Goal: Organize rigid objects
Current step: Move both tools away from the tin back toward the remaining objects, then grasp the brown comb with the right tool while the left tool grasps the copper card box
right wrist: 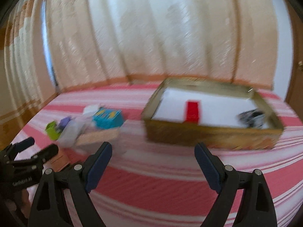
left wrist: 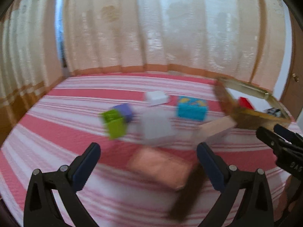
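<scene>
Both views are motion-blurred. My left gripper (left wrist: 148,158) is open and empty above a pink flat box (left wrist: 161,167). Beyond it lie a green box (left wrist: 114,123), a purple box (left wrist: 125,110), a translucent white box (left wrist: 155,125), a small white box (left wrist: 157,97), a blue box (left wrist: 191,107) and a pale wooden block (left wrist: 217,128). My right gripper (right wrist: 153,158) is open and empty in front of a wicker tray (right wrist: 208,134). The tray holds a red block (right wrist: 192,111) and a dark object (right wrist: 251,118).
Everything lies on a bed with a red-and-white striped cover (right wrist: 151,179). Cream curtains (left wrist: 151,28) hang behind it. The tray's corner (left wrist: 246,119) shows at the right in the left wrist view. A wooden door (left wrist: 295,87) stands at the far right.
</scene>
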Demonstrator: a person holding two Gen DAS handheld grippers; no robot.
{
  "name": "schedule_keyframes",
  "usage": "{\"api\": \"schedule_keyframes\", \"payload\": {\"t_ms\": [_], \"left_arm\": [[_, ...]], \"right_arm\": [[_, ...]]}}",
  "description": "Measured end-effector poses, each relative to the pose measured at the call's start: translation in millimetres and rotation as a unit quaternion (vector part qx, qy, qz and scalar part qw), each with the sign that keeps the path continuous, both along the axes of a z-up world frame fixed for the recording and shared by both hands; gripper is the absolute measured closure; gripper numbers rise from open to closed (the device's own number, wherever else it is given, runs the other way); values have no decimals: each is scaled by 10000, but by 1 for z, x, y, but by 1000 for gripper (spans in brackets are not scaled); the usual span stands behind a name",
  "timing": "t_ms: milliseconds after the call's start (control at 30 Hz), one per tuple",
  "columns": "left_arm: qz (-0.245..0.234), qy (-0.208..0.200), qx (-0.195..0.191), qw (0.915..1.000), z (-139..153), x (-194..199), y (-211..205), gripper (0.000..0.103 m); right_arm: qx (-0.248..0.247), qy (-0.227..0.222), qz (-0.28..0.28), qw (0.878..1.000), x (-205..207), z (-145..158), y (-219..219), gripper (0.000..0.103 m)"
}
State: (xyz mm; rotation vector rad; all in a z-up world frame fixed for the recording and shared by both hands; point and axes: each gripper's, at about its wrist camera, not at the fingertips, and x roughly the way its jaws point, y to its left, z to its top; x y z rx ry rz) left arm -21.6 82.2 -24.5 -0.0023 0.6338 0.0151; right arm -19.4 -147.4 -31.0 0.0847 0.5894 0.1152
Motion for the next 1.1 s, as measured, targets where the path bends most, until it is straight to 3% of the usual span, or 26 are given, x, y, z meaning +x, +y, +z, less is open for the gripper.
{"api": "schedule_keyframes", "payload": {"t_ms": [100, 367, 467, 633, 800, 967, 1100], "left_arm": [[308, 15, 79, 9995, -1, -8, 31, 0], [892, 108, -33, 9959, 1, -12, 82, 0], [1031, 176, 3, 9945, -1, -11, 91, 0], [872, 234, 0, 9959, -4, -10, 88, 0], [661, 264, 121, 9974, -3, -9, 78, 0], [452, 316, 269, 9981, -4, -8, 65, 0], [289, 394, 247, 9985, -5, -5, 55, 0]], "right_arm": [[235, 393, 444, 9980, 2, -10, 22, 13], [261, 1002, 1401, 9847, -5, -29, 95, 13], [33, 1254, 1565, 9797, 1, -36, 121, 13], [-600, 1274, 1744, 9746, 2, -38, 141, 13], [-1281, 1187, 1728, 9694, 5, -36, 128, 13], [-1381, 1249, 1483, 9713, 15, -35, 83, 13], [-1118, 1297, 1443, 9746, 18, -34, 62, 13]]}}
